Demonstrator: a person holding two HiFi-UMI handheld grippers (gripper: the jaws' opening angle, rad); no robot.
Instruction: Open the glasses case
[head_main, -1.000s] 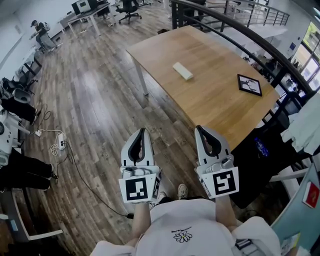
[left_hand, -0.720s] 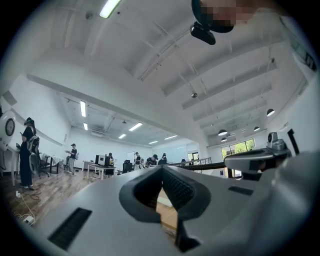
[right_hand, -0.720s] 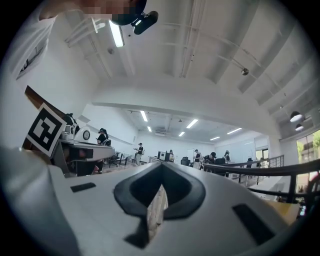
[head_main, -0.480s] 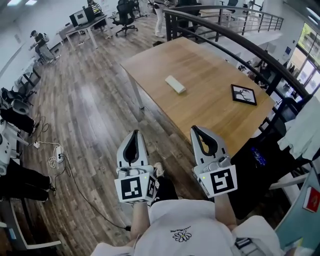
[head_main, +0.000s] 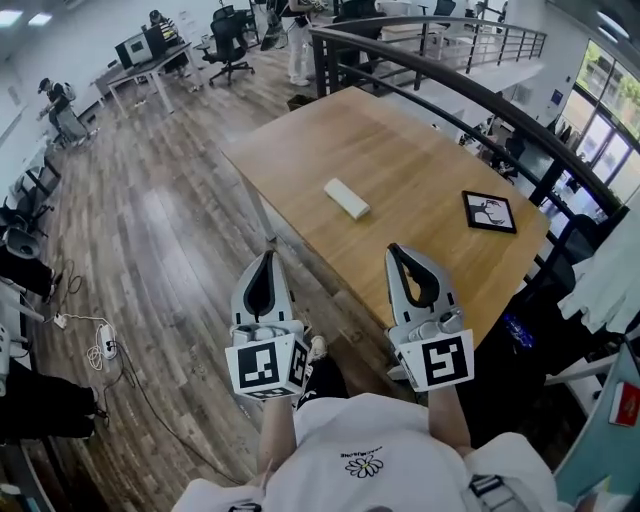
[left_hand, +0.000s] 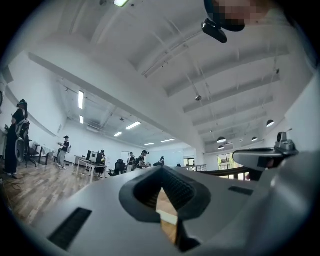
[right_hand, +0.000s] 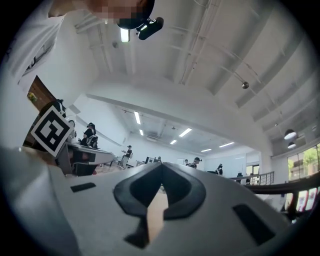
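Item, two hand-held grey two-jaw grippers, each bearing one black-and-white marker cube: the left gripper (head_main: 266, 256) (left_hand: 161, 171) and the right gripper (head_main: 396, 250) (right_hand: 160, 165) were held side by side, well apart from each other, both with jaws clenched together and nothing between them. Item, one white oblong glasses case (head_main: 346, 198), closed, lying flat on the table ahead of both grippers, between their two lines of pointing and well apart from either tip. Item, one large light-wood rectangular table (head_main: 420, 150): its near edge ran just under the right gripper's tips, while its near corner and one white table leg (head_main: 264, 218) stood ahead of the left gripper, which hung over the floor. Bare tabletop lay on every side of the case, open from the near edge up to it. Item, one black-framed flat picture (head_main: 490, 212), ahead and to the right of the right gripper, near the table's right edge and well apart from the case. Item, one dark metal railing (head_main: 440, 78) beyond the table's far side. Item, brown wood-plank floor (head_main: 170, 220), open to the left of the left gripper, with one white cable coil (head_main: 103, 340) well off to that side.
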